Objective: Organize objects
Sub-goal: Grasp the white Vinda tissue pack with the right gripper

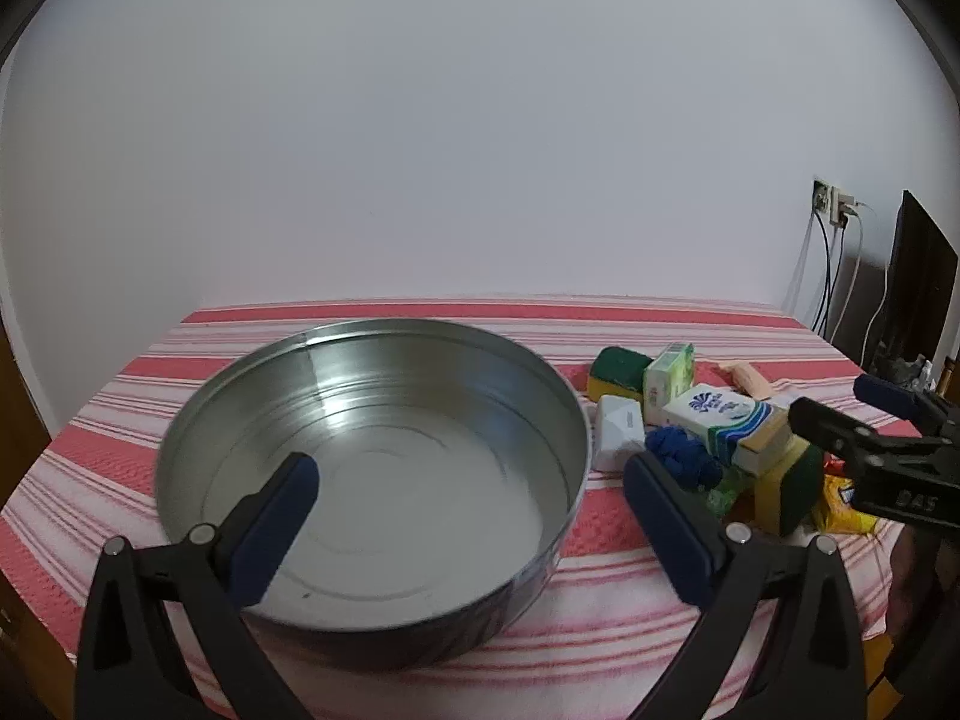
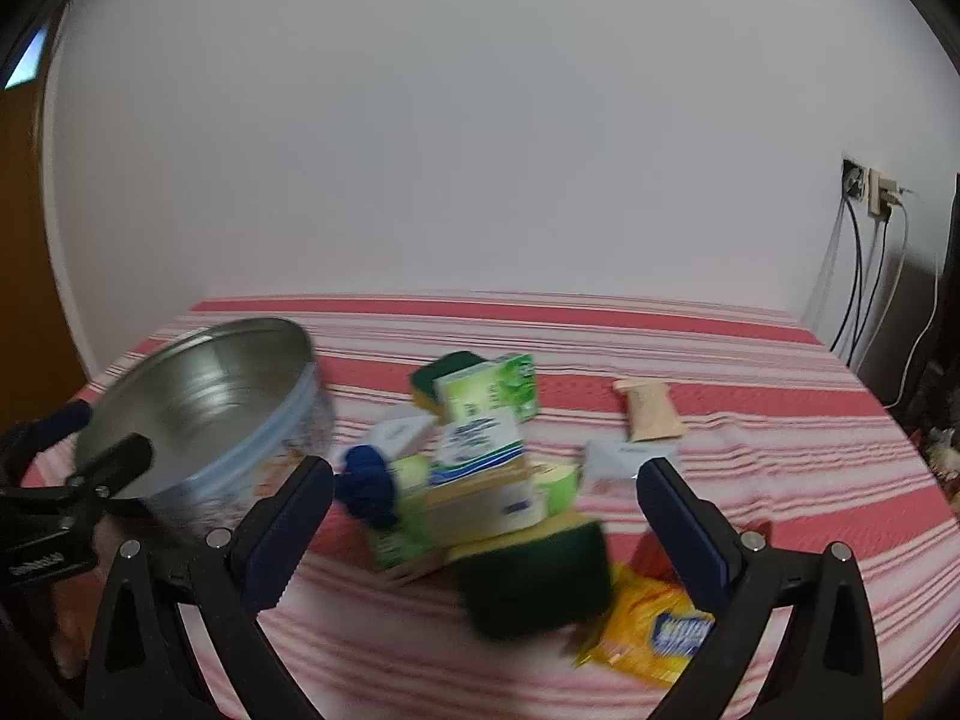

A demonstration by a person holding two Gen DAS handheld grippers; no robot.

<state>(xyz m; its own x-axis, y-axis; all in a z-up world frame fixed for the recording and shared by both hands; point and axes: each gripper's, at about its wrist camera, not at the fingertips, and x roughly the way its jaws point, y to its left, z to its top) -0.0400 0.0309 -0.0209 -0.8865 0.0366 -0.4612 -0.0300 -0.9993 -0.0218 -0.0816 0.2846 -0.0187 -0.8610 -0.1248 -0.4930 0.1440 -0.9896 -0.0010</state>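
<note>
From the left wrist, the left gripper (image 1: 471, 510) gaped wide, holding nothing, over the metal tin (image 1: 372, 456) on the striped cloth (image 1: 600, 600). From the right wrist, the right gripper (image 2: 486, 525) stood equally wide, empty, above the heaped boxes and sponges (image 2: 480, 480) just beside that tin.

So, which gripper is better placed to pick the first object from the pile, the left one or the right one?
Probably the right gripper. Its open jaws face the pile, with the green sponge directly ahead between them. The left gripper, also open, hovers over the empty metal tin, beside the pile.
</note>
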